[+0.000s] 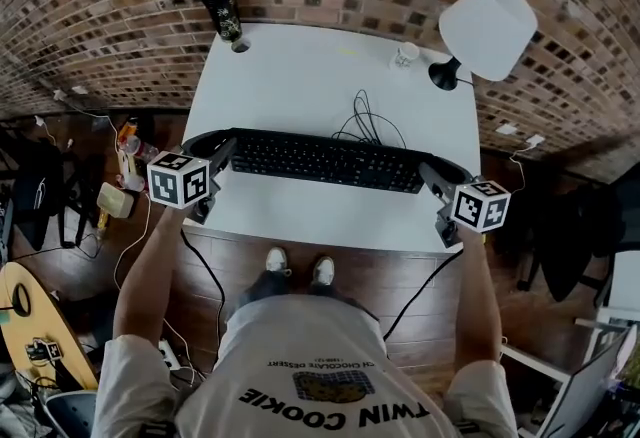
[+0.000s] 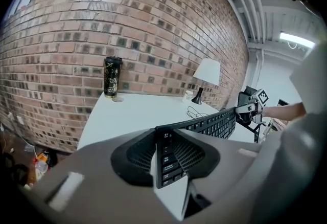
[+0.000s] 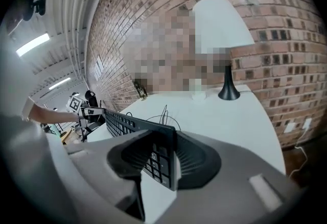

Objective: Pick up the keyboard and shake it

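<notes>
Head view: the keyboard (image 1: 330, 161) runs along the near edge of the white surface (image 1: 300, 66) with a claw at each end. Whether it has cleared the surface cannot be told.
Grip, left: the left claw (image 2: 171, 151) is pinching the keyboard's left end, its ribbed pads against both faces and only the last column of keys inside.
Grip, right: the right claw (image 3: 163, 159) is pinching the right end the same way, with just the edge of the board between its pads.
Cable: a thin cable (image 1: 365, 121) lies in loose loops on the surface just behind the keyboard and probably belongs to it.
Bystanders: a lamp (image 1: 487, 26) and a small white cup (image 1: 405, 54) stand at the far right and a dark tumbler (image 1: 222, 8) at the far left, all well apart from the keyboard.
Risk, slip: both holds are shallow, so a sharp shake could work one end out of its pads and drop it.
Risk, twist: if the two claws move out of step, the long board could bend or lever itself free.
Risk, cable: a high lift could pull the loops taut and drag the cup or lamp.
Risk, edge: the keyboard sits near the surface's front edge, so a lost grip would likely send it to the floor.
</notes>
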Demonstrator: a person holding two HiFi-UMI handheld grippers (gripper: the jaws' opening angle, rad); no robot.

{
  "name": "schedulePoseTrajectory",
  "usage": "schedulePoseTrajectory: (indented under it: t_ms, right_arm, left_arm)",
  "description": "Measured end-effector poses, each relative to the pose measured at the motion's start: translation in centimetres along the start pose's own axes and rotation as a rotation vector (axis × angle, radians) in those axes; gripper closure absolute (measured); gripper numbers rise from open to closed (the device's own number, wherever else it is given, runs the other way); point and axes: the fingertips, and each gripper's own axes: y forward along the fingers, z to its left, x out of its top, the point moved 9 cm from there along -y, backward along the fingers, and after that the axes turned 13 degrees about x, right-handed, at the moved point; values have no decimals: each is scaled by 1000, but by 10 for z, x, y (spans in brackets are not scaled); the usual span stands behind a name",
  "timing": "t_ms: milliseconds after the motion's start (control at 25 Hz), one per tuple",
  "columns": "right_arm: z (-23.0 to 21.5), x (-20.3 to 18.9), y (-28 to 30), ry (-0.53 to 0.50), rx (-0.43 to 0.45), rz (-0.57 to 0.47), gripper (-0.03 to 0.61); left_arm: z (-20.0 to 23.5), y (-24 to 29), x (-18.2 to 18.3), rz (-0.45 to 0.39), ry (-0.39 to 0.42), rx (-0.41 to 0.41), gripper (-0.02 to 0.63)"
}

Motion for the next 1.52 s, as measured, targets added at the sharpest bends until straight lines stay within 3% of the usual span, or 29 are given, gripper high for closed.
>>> schedulePoseTrajectory:
  t_ms: [240, 600, 1040, 1520]
  right_arm:
    - [10, 9, -1, -130, -57, -35, 443]
    - [16, -13, -11, -185, -46, 23, 453]
    - [34, -27, -32, -409, -31, 118, 479]
    - [73, -57, -41, -626, -203, 215, 488]
  left_arm:
    - [2, -4, 7, -28, 30, 3, 508]
    - [-8, -18, 3, -4, 99, 5, 508]
    - [-26, -49, -10, 49, 183, 31, 508]
    - [-32, -74, -33, 77, 385, -28, 508]
